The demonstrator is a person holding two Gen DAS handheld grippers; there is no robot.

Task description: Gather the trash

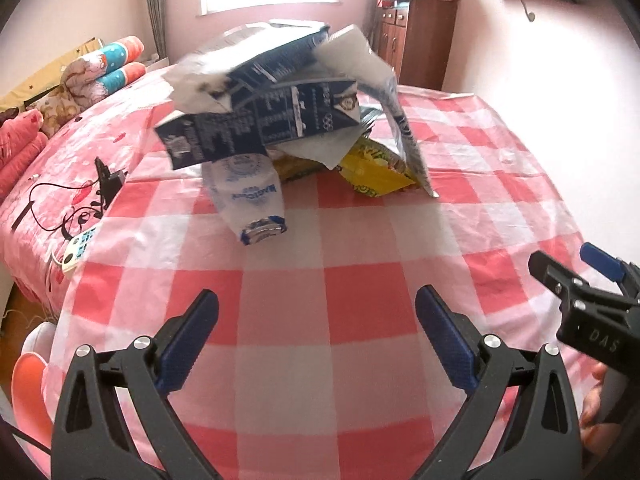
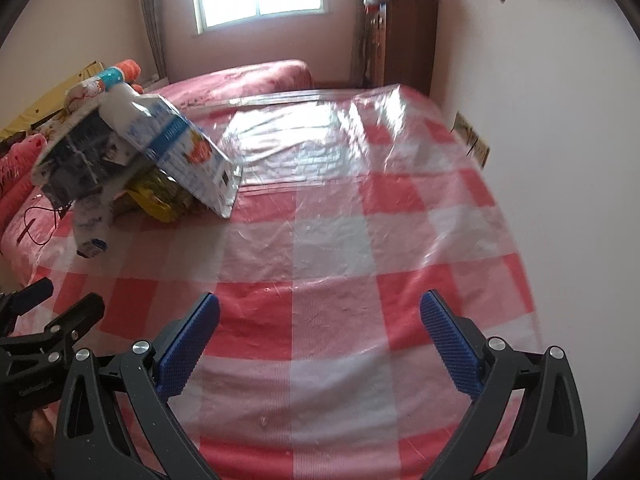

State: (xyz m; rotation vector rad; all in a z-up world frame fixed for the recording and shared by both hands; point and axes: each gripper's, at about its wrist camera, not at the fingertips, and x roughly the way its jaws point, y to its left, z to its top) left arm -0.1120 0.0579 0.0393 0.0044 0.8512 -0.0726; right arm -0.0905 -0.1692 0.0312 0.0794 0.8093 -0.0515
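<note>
Toward the table's (image 1: 360,280) far left edge sits the trash pile (image 1: 280,112): dark blue cartons, yellow wrapper (image 1: 372,176), white pouch (image 1: 248,192), print too blurry to read. Left gripper (image 1: 316,344) and right gripper (image 2: 320,344) are both spread wide and empty, well short of it. "DAS" shows on the right gripper's body.

Each black plastic hand-held gripper (image 1: 316,340) (image 2: 320,340) has two triangular cut-out arms, silver round screws, ribbed blue finger pads (image 1: 188,344), and faint lettering.
</note>
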